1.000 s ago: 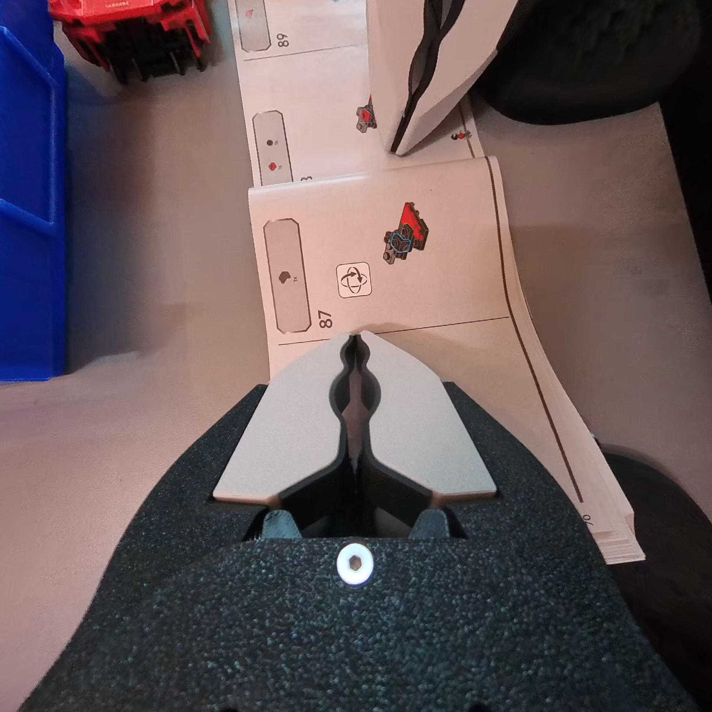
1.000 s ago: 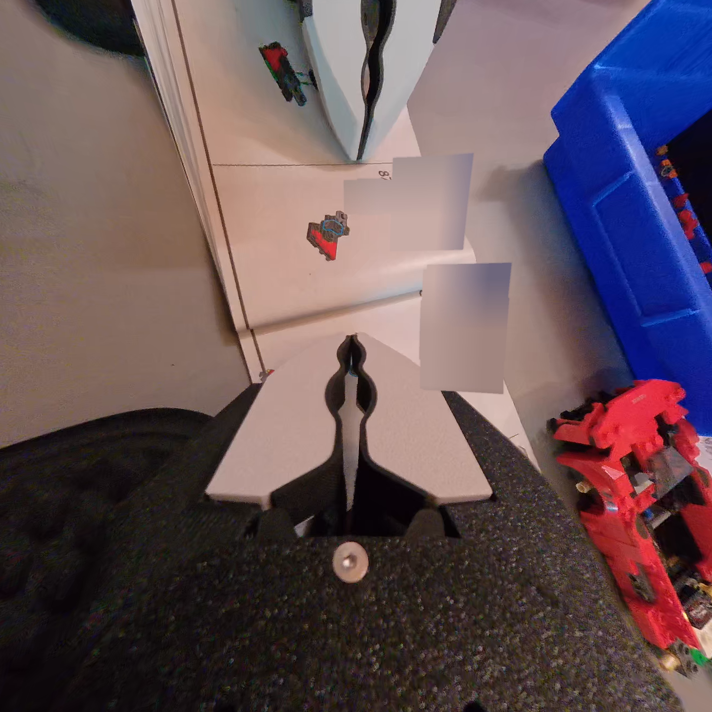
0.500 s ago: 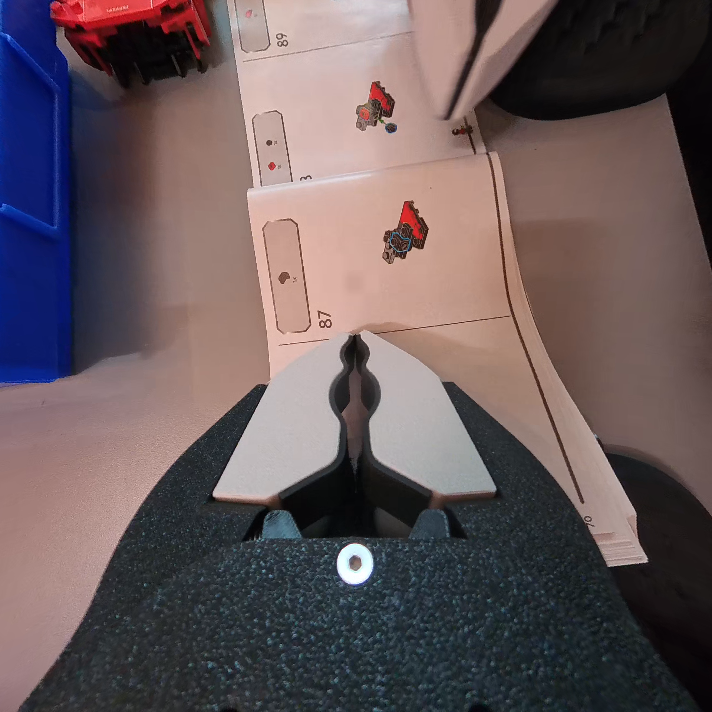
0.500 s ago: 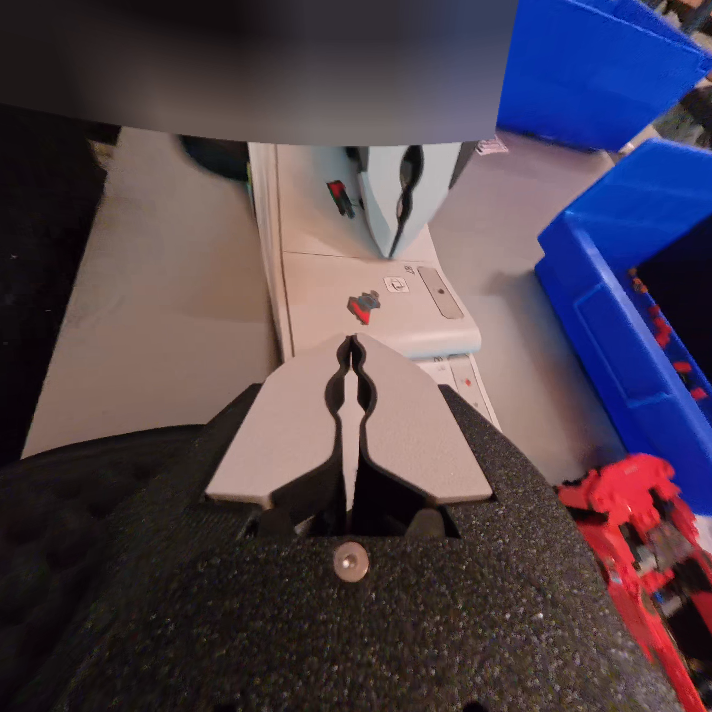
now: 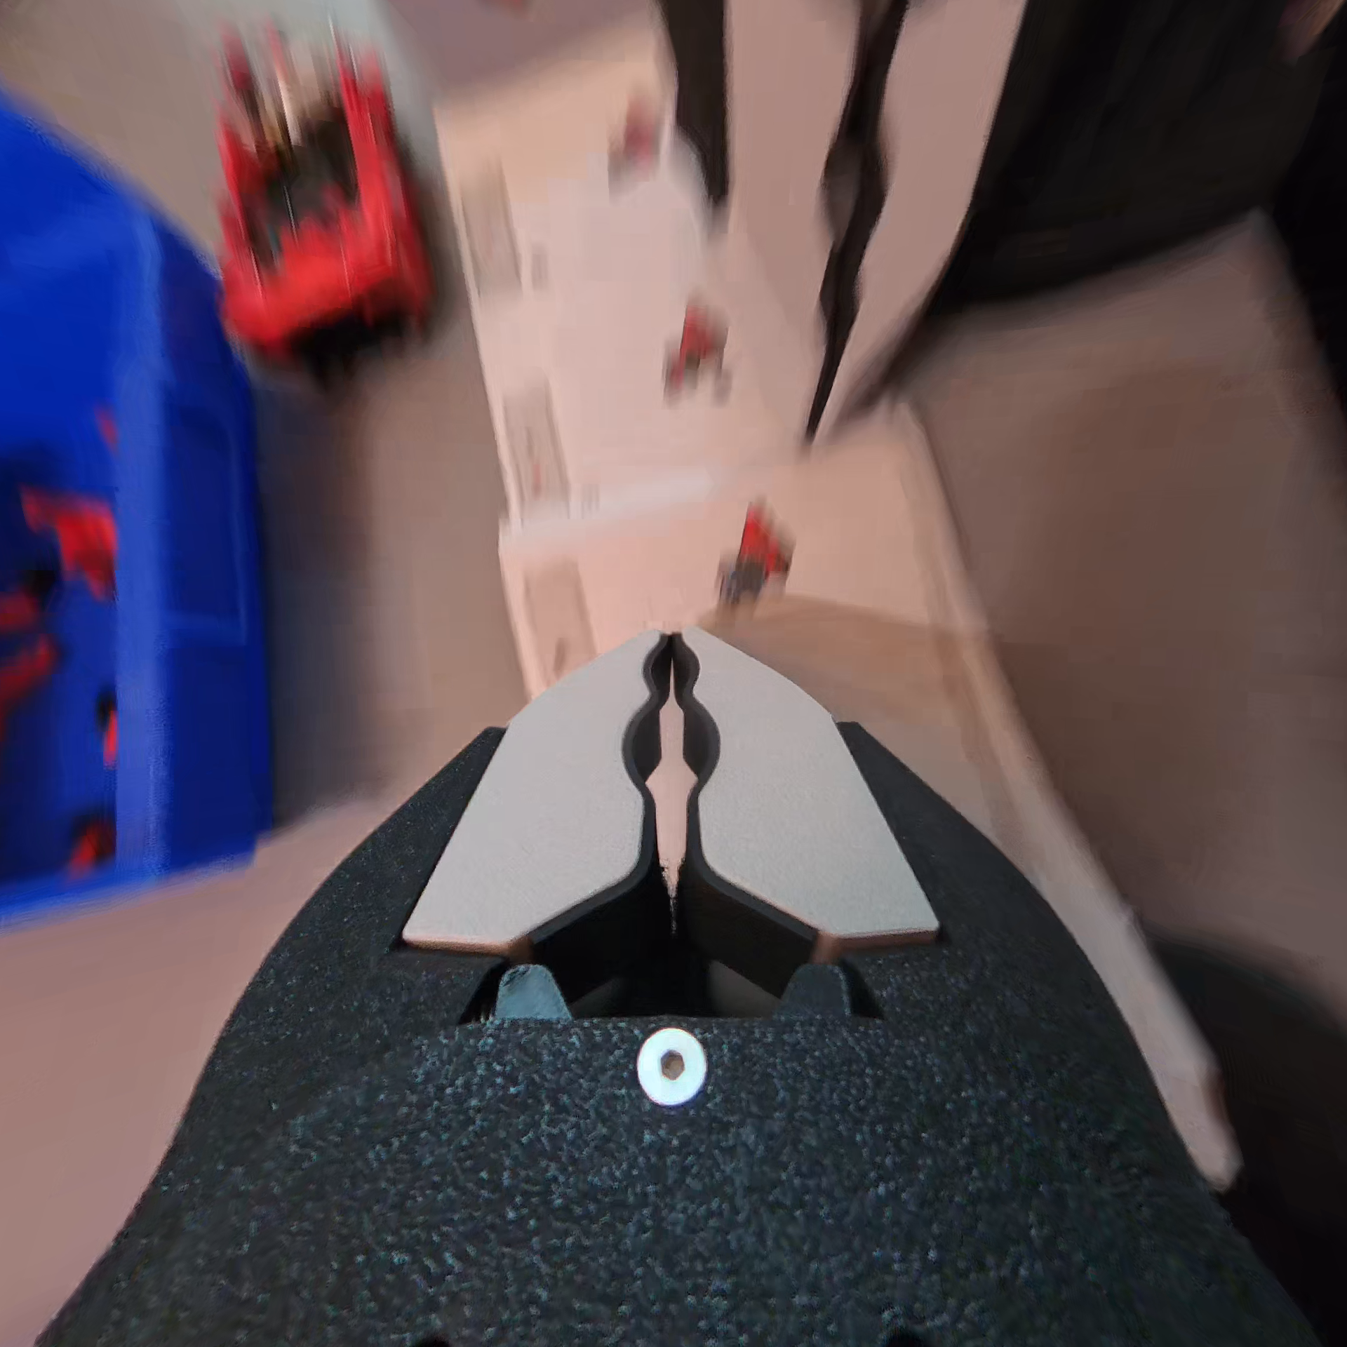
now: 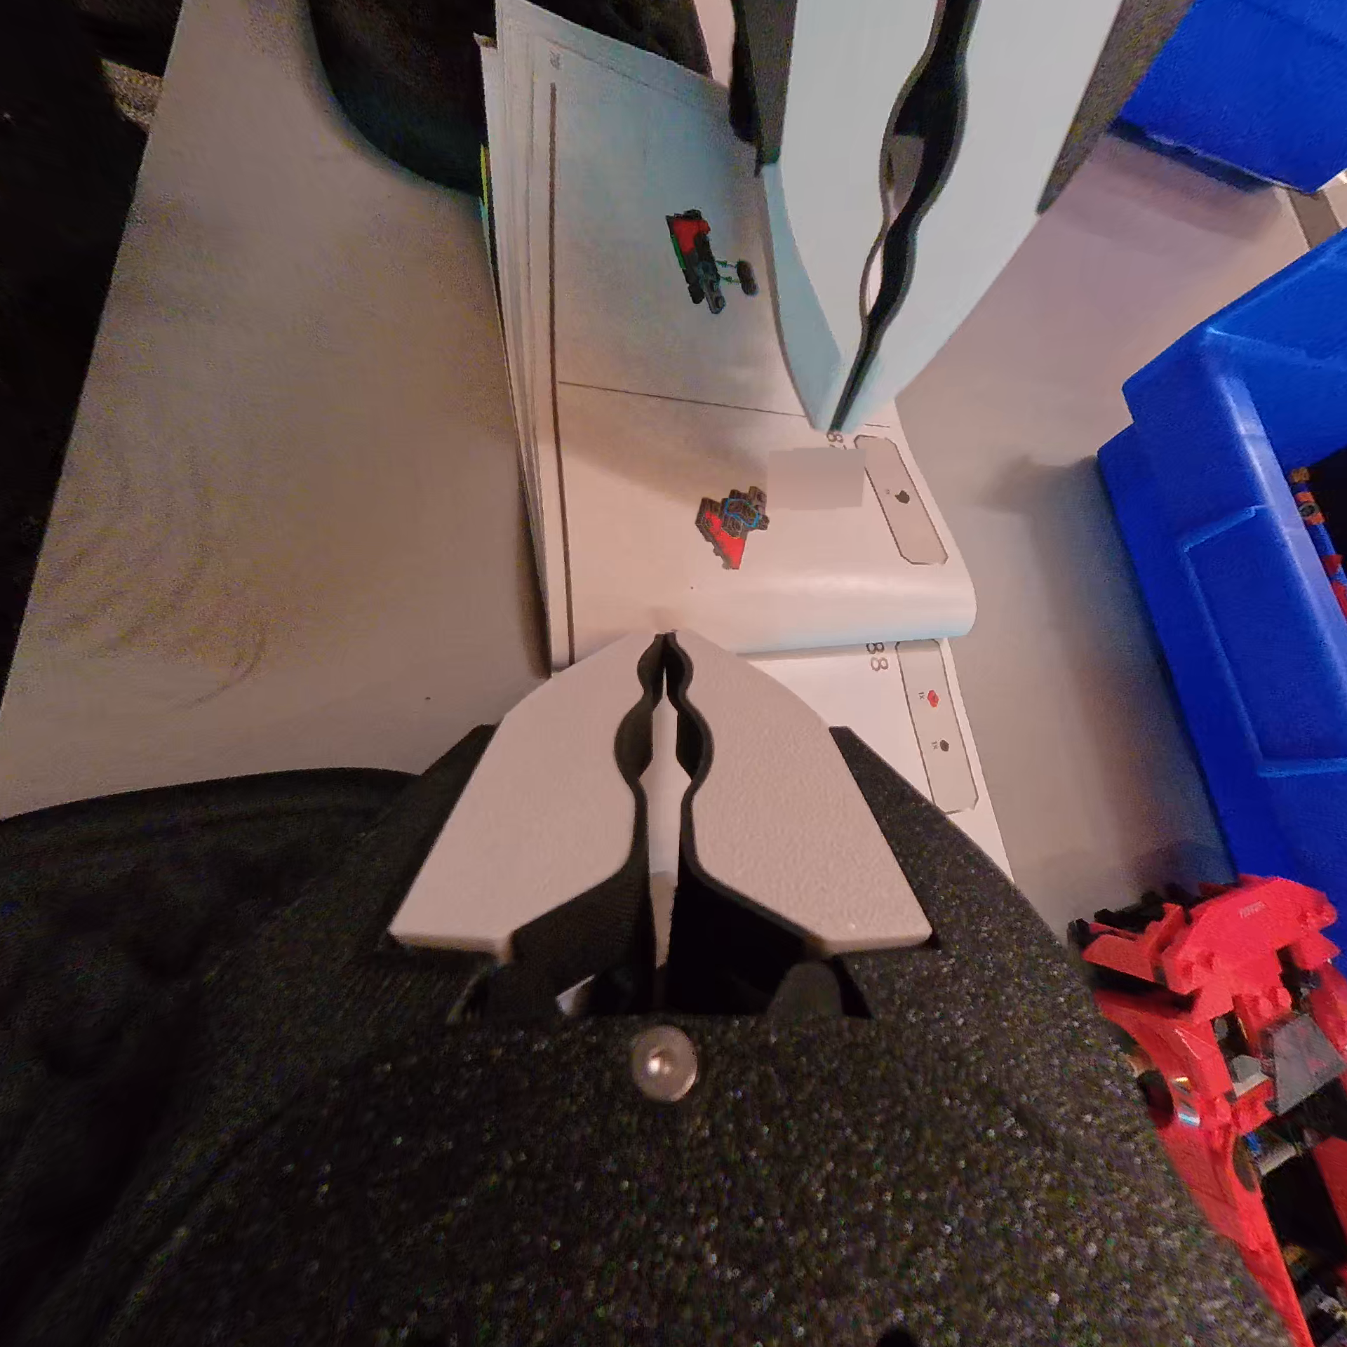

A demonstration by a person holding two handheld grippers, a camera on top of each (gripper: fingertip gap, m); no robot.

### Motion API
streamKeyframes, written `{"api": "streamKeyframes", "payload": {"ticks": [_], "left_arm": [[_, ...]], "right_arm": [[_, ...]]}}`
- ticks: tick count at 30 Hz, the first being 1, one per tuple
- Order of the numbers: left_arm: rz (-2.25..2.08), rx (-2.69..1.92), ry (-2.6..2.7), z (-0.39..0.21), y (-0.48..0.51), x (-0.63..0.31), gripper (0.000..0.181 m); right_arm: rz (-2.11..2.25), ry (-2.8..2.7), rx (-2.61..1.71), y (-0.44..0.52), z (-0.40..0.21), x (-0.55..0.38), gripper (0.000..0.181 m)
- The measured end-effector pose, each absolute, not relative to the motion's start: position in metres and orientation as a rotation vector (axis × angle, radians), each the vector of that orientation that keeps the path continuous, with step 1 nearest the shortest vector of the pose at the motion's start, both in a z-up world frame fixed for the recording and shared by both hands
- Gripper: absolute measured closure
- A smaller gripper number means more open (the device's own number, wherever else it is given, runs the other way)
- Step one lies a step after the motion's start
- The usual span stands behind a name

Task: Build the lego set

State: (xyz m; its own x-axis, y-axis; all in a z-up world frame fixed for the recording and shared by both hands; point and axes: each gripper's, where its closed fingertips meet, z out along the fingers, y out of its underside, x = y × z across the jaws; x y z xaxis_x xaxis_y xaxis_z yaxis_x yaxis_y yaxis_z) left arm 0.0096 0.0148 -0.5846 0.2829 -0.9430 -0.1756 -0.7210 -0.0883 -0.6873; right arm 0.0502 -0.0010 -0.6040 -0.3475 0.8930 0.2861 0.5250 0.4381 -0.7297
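The open instruction booklet [image 6: 656,350] lies on the table between both grippers; it also shows, blurred, in the left wrist view [image 5: 619,408]. A partly built red lego model [image 6: 1224,1035] sits at the lower right of the right wrist view and at the upper left of the left wrist view [image 5: 313,211]. My left gripper [image 5: 671,638] is shut and empty above the booklet; it also shows from the front in the right wrist view [image 6: 838,426]. My right gripper [image 6: 667,638] is shut and empty over the booklet's near edge; it appears blurred in the left wrist view [image 5: 809,437].
A blue bin [image 6: 1239,598] with loose red pieces stands right of the booklet in the right wrist view, and at the left in the left wrist view [image 5: 109,525]. Another blue bin [image 6: 1239,80] is at the top right. A black pad [image 6: 393,95] lies beyond the booklet.
The left wrist view has turned blurred, with the bin and red model now closer to its centre. The right gripper has dropped back over the booklet, facing the left gripper closely.
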Motion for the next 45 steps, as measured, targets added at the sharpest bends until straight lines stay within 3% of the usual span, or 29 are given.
{"api": "streamKeyframes", "payload": {"ticks": [1,11,14,18,22,28,38,45], "left_arm": [[-0.467,-1.836,1.489,-0.578,0.013,0.023,0.181],[-0.517,-1.959,1.565,-0.612,0.010,0.035,0.181],[-0.504,-1.949,1.572,-0.615,0.011,0.033,0.181],[-0.486,-1.933,1.569,-0.616,0.010,0.030,0.181],[-0.507,-1.926,1.564,-0.617,0.010,0.028,0.181],[-0.518,-1.923,1.562,-0.618,0.009,0.027,0.181],[-0.579,-1.910,1.529,-0.623,0.010,0.025,0.181],[-0.589,-1.895,1.524,-0.622,0.010,0.024,0.181]], "right_arm": [[0.700,-2.016,-1.190,-0.001,-0.604,0.050,0.181],[0.691,-1.797,-1.501,0.043,-0.582,0.101,0.181],[0.630,-1.850,-1.648,0.045,-0.609,0.114,0.166],[0.653,-1.605,-1.657,0.068,-0.561,0.139,0.132],[0.455,-1.250,-1.936,0.137,-0.554,0.220,0.127],[0.396,-1.239,-2.064,0.162,-0.581,0.245,0.131],[0.563,-1.941,-1.584,0.156,-0.491,0.069,0.156],[0.418,-2.462,-1.490,0.201,-0.534,-0.033,0.171]]}}
